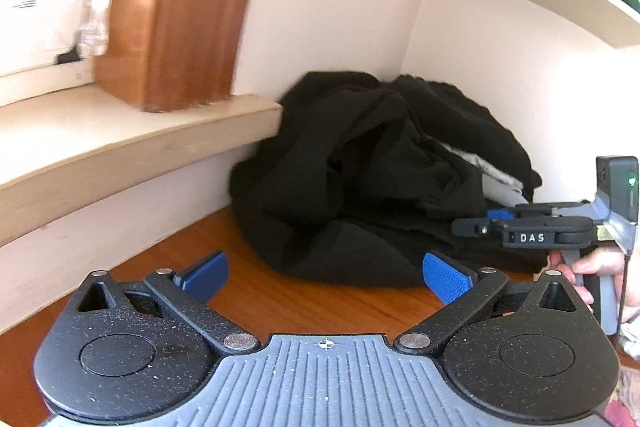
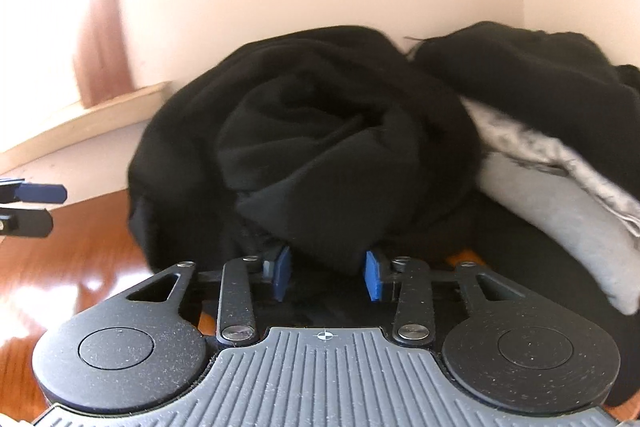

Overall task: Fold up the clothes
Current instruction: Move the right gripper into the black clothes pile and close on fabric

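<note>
With the black garment point(image 2: 320, 147) heaped mid-frame on the table point(image 2: 80, 267), the right gripper point(image 2: 326, 273) straddles a fold, pads seemingly not yet pressing, the left gripper point(image 1: 324, 277) gapes empty; next: clamp, lift, spread.

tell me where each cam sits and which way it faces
Left wrist: on the left gripper, aimed at the black clothes pile in the wall corner; right gripper and a hand show.
Right wrist: on the right gripper, close against the pile; left fingertips show.
Shared: pile, wooden tabletop.
</note>
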`<state>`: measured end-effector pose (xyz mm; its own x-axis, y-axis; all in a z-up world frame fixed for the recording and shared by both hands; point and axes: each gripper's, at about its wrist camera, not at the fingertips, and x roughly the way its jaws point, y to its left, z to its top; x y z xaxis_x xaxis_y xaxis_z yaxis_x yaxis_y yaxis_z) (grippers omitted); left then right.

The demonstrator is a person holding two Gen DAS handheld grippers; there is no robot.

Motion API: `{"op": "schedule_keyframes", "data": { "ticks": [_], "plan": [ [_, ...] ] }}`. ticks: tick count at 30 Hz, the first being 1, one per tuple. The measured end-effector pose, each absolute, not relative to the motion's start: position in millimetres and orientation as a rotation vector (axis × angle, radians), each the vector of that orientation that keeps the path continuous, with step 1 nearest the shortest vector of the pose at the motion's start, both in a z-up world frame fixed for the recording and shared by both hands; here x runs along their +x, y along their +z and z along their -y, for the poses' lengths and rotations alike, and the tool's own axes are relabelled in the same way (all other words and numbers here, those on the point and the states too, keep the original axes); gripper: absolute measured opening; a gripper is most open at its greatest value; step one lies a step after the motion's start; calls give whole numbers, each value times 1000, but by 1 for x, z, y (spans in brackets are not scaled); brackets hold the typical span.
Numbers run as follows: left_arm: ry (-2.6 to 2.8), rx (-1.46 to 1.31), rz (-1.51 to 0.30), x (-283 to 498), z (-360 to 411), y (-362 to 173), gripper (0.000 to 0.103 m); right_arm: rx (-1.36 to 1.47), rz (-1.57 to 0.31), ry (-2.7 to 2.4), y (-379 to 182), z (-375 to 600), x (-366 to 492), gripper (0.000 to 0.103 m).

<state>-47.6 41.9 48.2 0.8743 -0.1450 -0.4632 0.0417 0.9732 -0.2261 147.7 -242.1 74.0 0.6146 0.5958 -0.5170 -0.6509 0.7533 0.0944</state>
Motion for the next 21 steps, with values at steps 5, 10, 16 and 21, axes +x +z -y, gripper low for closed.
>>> {"op": "schedule_keyframes", "data": {
  "ticks": [5, 10, 16, 21],
  "plan": [
    [-94, -215, -514, -48, -48, 44, 103, -107, -533, 744, 74, 235, 134, 50],
    [-129, -261, -515, -47, -52, 42, 103, -184, -531, 663, 67, 222, 131, 50],
    [-172, -278, -506, -51, -49, 46, 103, -252, -552, 594, 61, 204, 138, 35],
    [-165, -233, -489, -57, -43, 51, 103, -220, -551, 608, 67, 207, 127, 33]
  ]
}}
